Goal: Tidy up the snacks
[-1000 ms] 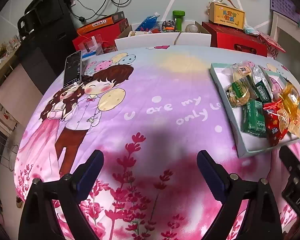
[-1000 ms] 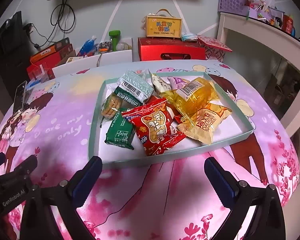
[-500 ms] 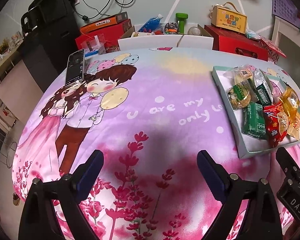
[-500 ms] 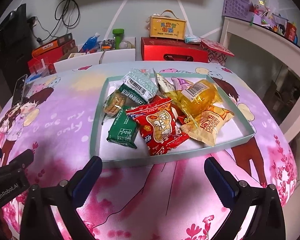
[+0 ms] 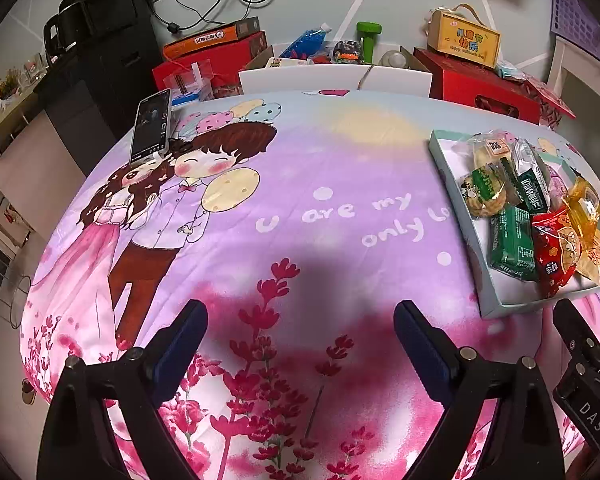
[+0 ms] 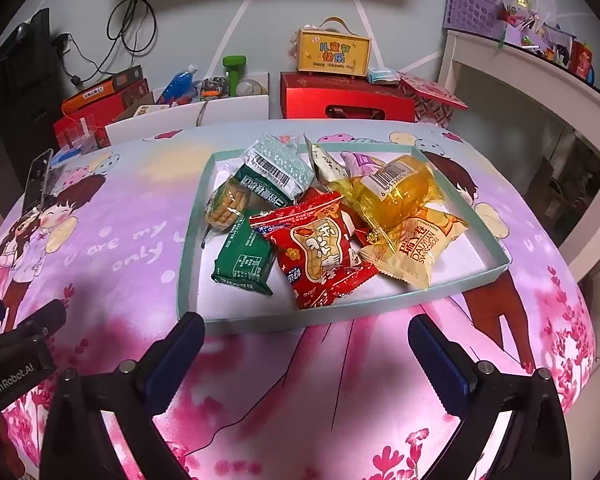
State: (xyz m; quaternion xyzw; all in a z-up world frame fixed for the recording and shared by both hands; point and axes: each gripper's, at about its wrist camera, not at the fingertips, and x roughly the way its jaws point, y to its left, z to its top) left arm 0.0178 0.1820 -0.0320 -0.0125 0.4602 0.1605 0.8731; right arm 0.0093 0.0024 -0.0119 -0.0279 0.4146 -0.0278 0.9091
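A shallow pale-green tray (image 6: 188, 248) on the cartoon tablecloth holds several snack packets: a red one (image 6: 320, 252), a dark green one (image 6: 244, 258), a clear yellow one (image 6: 396, 196), a beige bun pack (image 6: 420, 246) and biscuits (image 6: 224, 206). My right gripper (image 6: 304, 340) is open just in front of the tray's near wall, empty. In the left wrist view the tray (image 5: 448, 164) lies at the right, and my left gripper (image 5: 300, 332) is open over bare cloth, well left of it.
A phone (image 5: 151, 126) leans at the table's far left edge. Behind the table stand red boxes (image 6: 346, 96), a yellow gift box (image 6: 334, 52), white boxes (image 5: 304, 78) and a black cabinet (image 5: 100, 52). A white shelf (image 6: 540, 80) is at the right.
Both grippers have drawn back and risen slightly, so the table and tray look a little farther. Both stay open; the snacks have not moved.
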